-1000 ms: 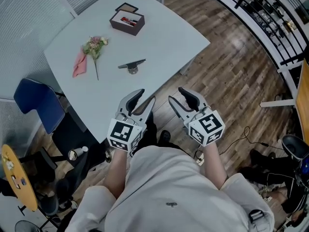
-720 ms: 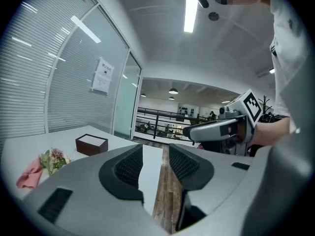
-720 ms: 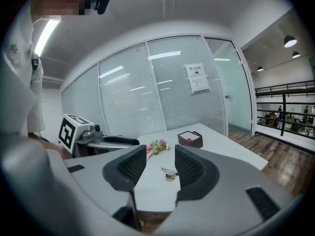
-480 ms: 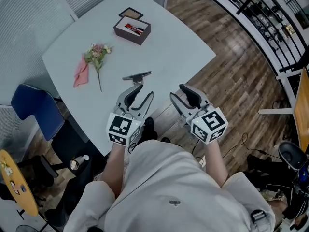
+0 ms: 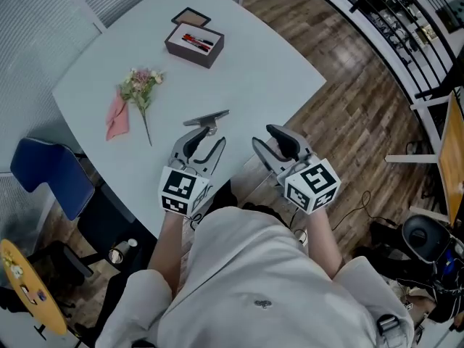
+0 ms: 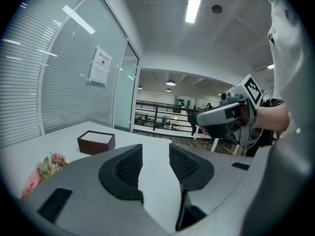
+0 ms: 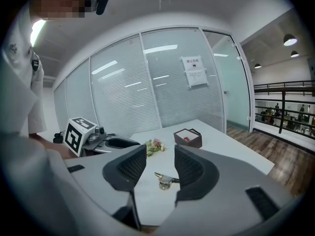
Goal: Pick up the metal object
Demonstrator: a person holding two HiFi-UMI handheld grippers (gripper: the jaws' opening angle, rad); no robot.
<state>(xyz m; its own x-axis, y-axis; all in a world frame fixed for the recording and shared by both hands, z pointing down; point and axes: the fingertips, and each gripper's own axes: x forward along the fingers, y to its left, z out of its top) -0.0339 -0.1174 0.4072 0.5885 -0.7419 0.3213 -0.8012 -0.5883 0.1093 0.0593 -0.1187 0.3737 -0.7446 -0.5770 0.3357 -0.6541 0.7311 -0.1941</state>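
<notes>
The metal object (image 5: 206, 119), a flat strip on a small round base, lies on the pale table (image 5: 275, 56) near its front edge. In the head view my left gripper (image 5: 206, 141) stands open just short of the object, its tips over the table edge. My right gripper (image 5: 266, 141) is open too, off the table's edge to the right, above the wooden floor. In the right gripper view the metal object (image 7: 165, 180) shows through the gap between the jaws of my right gripper (image 7: 160, 162), some way ahead. The left gripper view shows my left gripper (image 6: 155, 155) with nothing between its jaws.
A dark brown box (image 5: 194, 40) with its lid (image 5: 190, 16) beside it sits at the table's far side. A flower sprig (image 5: 139, 85) and pink napkin (image 5: 116, 114) lie at the left. A blue chair (image 5: 43, 180) stands left of the table; railings (image 5: 391, 20) run at the right.
Both grippers have come forward toward the table. The left gripper's tips now reach close to the metal object; both stay open.
</notes>
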